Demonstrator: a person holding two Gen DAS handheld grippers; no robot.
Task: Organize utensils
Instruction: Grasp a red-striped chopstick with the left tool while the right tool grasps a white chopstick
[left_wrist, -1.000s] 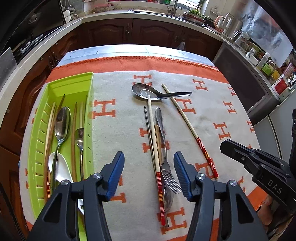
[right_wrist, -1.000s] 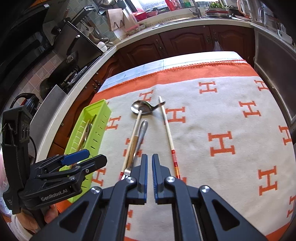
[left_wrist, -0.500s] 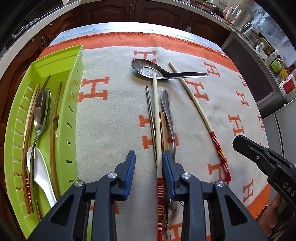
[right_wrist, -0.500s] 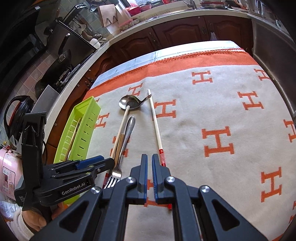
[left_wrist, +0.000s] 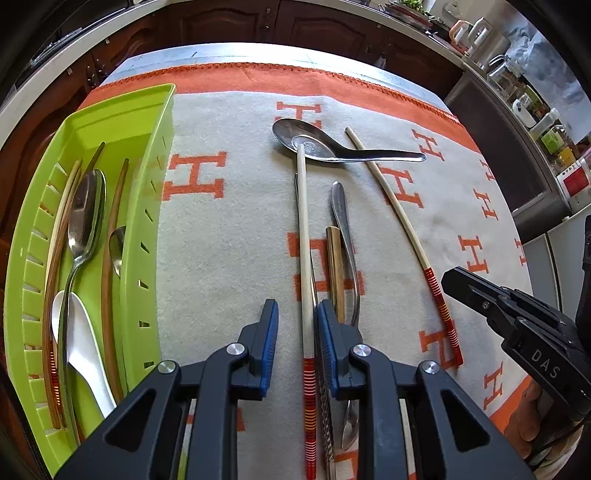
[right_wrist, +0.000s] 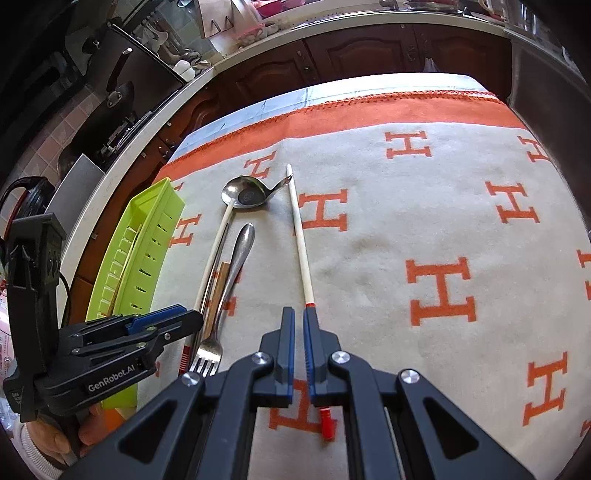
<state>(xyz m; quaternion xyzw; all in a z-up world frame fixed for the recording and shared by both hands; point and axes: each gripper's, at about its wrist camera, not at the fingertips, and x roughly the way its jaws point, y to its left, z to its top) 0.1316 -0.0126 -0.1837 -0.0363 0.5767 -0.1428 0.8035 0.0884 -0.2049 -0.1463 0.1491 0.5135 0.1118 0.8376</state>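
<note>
the cream chopstick with red and yellow bands (left_wrist: 305, 266) lies lengthwise on the blanket (left_wrist: 229, 236), its far tip resting in the bowl of a steel soup spoon (left_wrist: 314, 146). the left gripper (left_wrist: 295, 332) straddles this chopstick with its blue pads (left_wrist: 269, 339) apart, one on each side and neither clearly pressing on it, so the claw is released. just right of the chopstick lie a thin metal chopstick (left_wrist: 327, 413), a wooden stick (left_wrist: 335, 273) and a steel fork (left_wrist: 347, 251), close together and partly under the right pad. a second banded chopstick (left_wrist: 406, 229) lies further right at a slant, its far end crossing under the soup spoon's handle. in the right wrist view the right gripper (right_wrist: 299, 350) hangs over that second chopstick's (right_wrist: 301, 240) banded end, its pads nearly touching with only a thin slit between, clenched on nothing. at the far left sits a green cutlery tray (left_wrist: 146, 229) holding a large spoon (left_wrist: 83, 225), a white spoon (left_wrist: 85, 350), a smaller spoon (left_wrist: 117, 247) and several wooden chopsticks (left_wrist: 109, 266).
</note>
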